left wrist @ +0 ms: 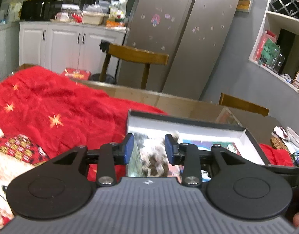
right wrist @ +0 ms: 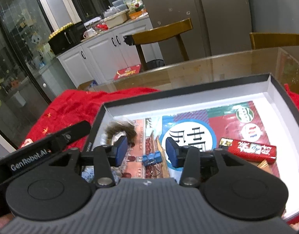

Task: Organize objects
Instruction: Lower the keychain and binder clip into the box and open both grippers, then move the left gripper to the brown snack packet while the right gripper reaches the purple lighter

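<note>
Right wrist view looks down into a shallow box (right wrist: 274, 89) with a dark rim and white inner walls, its floor covered by a colourful printed sheet (right wrist: 204, 124). A blue binder clip (right wrist: 151, 159) lies on that sheet near the front of the box, below and between the blue pads of the right gripper (right wrist: 147, 153); the pads stand apart and do not press on it. A red lighter (right wrist: 251, 151) lies to the right of the clip, well apart from it. A brown furry thing (right wrist: 120, 131) sits in the box's left part, behind the left pad; it is too blurred to identify. The other tool's black arm (right wrist: 71, 131) reaches in over the box's left wall.

In the left wrist view the left gripper (left wrist: 149, 149) hangs over the same box (left wrist: 188, 120) at its left side, jaws parted with nothing pinched; the blurred furry thing (left wrist: 155, 154) shows below the gap.

The box rests on a red cloth (left wrist: 61, 105) with gold stars, spread on a glass-topped wooden table (right wrist: 198, 66). Beyond stand wooden chairs (left wrist: 137, 55), white cabinets (left wrist: 63, 42) and a tall grey fridge (left wrist: 180, 29).
</note>
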Demonstrator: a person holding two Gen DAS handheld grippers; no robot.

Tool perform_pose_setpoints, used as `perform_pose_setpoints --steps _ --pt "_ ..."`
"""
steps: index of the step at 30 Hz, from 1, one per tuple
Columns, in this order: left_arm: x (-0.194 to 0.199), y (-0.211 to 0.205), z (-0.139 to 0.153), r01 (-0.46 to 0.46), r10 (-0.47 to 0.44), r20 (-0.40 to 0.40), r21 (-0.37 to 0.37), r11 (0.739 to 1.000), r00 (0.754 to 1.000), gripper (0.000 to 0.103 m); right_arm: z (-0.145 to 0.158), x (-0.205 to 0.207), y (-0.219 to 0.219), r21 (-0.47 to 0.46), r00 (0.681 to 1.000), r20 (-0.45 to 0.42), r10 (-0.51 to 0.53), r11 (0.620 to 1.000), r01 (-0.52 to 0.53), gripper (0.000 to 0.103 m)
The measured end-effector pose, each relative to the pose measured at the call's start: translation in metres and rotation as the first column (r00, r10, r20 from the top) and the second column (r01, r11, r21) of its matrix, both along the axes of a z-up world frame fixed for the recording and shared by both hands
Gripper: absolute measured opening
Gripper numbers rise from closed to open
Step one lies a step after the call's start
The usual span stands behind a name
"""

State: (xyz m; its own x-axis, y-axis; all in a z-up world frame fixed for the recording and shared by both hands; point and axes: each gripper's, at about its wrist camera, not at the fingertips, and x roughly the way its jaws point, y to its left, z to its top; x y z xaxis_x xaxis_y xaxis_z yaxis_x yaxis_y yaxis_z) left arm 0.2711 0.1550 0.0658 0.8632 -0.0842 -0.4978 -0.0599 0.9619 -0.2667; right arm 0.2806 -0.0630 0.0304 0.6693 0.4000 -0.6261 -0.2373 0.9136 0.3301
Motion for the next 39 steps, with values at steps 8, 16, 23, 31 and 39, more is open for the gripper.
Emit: perform_pose_setpoints --steps 8,16,23,31,39 --pt "-0.023 0.005 0.045 -0.023 0.017 0.111 0.051 0.998 0.994 0.056 0.046 -0.02 -0.019 0.083 0.993 0.112 0.019 0.996 -0.029 0.072" --pt "-0.056 -0.028 0.086 -0.168 0.132 0.166 0.226 0.96 0.977 0.068 0.088 -0.054 -0.039 0.121 0.976 0.215 0.018 0.992 -0.044 0.078" --pt "-0.086 -0.05 0.11 -0.133 0.092 0.174 0.242 0.961 0.98 0.069 0.105 -0.075 -0.06 0.145 0.971 0.239 -0.016 0.989 -0.02 0.081" --pt "-0.127 -0.075 0.124 -0.102 0.046 0.209 0.267 0.958 0.977 0.07 0.116 -0.105 -0.074 0.18 0.964 0.267 -0.023 0.983 -0.027 0.088" --pt "-0.18 -0.069 0.116 -0.06 0.006 0.202 0.264 0.963 0.979 0.079 0.097 -0.134 -0.068 0.18 0.964 0.265 -0.022 0.983 -0.027 0.094"
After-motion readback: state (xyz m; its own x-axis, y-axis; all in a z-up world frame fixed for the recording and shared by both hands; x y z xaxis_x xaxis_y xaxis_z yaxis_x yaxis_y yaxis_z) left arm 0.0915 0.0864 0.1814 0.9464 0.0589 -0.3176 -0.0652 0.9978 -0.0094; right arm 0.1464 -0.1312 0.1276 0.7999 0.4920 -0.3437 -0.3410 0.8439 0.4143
